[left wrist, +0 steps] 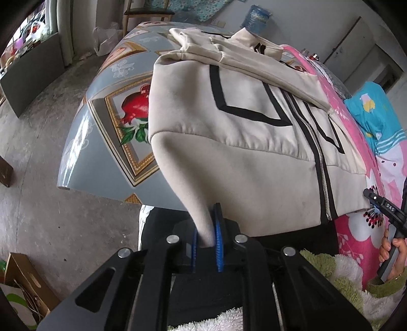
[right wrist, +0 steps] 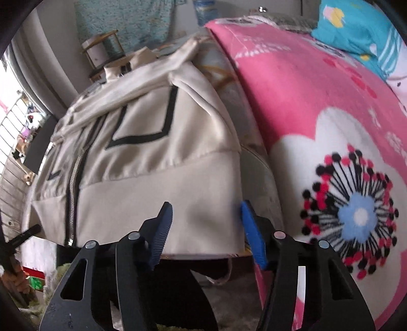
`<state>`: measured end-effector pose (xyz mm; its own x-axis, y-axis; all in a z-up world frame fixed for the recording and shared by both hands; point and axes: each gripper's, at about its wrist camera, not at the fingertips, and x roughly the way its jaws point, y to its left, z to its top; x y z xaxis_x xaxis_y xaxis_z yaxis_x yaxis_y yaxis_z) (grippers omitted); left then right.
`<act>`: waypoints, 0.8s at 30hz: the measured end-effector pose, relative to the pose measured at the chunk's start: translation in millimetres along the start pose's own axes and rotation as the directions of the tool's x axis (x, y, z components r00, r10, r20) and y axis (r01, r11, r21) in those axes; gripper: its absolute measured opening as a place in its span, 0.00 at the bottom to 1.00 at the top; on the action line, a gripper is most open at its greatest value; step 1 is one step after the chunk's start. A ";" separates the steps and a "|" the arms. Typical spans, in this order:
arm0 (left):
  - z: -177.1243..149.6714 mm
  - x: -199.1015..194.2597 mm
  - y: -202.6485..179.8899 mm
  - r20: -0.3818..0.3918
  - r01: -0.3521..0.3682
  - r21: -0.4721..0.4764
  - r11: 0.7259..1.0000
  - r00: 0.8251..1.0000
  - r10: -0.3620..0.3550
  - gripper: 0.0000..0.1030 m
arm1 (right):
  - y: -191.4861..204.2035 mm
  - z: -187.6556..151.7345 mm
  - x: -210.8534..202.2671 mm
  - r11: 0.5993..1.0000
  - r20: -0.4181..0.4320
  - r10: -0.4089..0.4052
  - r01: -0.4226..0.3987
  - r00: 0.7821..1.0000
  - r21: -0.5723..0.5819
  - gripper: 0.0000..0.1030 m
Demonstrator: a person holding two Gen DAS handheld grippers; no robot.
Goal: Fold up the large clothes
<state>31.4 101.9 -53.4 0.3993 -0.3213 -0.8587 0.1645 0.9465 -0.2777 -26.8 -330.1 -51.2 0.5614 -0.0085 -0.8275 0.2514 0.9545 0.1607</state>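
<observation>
A cream zip-up jacket (left wrist: 241, 152) with black trim lies front-up on the table, one sleeve folded across its chest. My left gripper (left wrist: 206, 229) is shut on the near left corner of the hem, and the cloth rises in a pinched peak between the blue pads. In the right wrist view the jacket (right wrist: 152, 165) fills the middle. My right gripper (right wrist: 206, 211) stands open at the hem's near right corner, with the hem band between the blue fingers (right wrist: 162, 229) and neither pad pressing on it.
The table wears a grey-blue cloth (left wrist: 101, 127) printed with a pomegranate. A pink flowered blanket (right wrist: 330, 152) lies right of the jacket, with a blue garment (right wrist: 356, 30) at its far end. A chair (left wrist: 145, 12) stands behind the table, and a cardboard box (left wrist: 23, 280) sits on the floor.
</observation>
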 end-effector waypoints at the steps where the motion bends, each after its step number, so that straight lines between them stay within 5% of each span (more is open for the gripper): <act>1: 0.4 -2.0 -1.2 0.009 0.001 0.010 1.000 1.000 -0.001 0.10 | 1.3 -1.0 -0.3 1.000 -0.001 -0.007 0.007 1.000 -0.005 0.48; 5: 4.4 -11.1 -5.4 0.033 0.028 0.045 0.999 0.999 -0.030 0.09 | 6.5 -4.7 -3.2 0.998 -0.012 -0.057 0.057 0.998 -0.020 0.38; 10: 15.8 -17.7 -8.9 0.035 0.061 0.081 0.995 0.997 -0.064 0.09 | -5.5 -10.7 -2.6 0.996 -0.018 -0.069 0.069 0.997 0.051 0.38; 16: 27.9 -21.7 -16.2 0.050 0.082 0.125 0.989 0.995 -0.089 0.09 | 8.7 -14.9 -2.0 0.996 -0.033 -0.093 0.093 0.995 0.007 0.10; 24: 53.3 -34.4 -19.3 0.118 0.146 0.115 0.982 0.980 -0.160 0.06 | 26.2 6.7 -29.1 0.996 0.041 -0.092 0.092 0.995 -0.011 0.08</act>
<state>62.5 93.1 4.4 0.4717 -0.4698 -0.7461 0.3241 0.8794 -0.3488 -31.3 -306.9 -19.2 0.5676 -0.1082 -0.8161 0.2932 0.9529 0.0775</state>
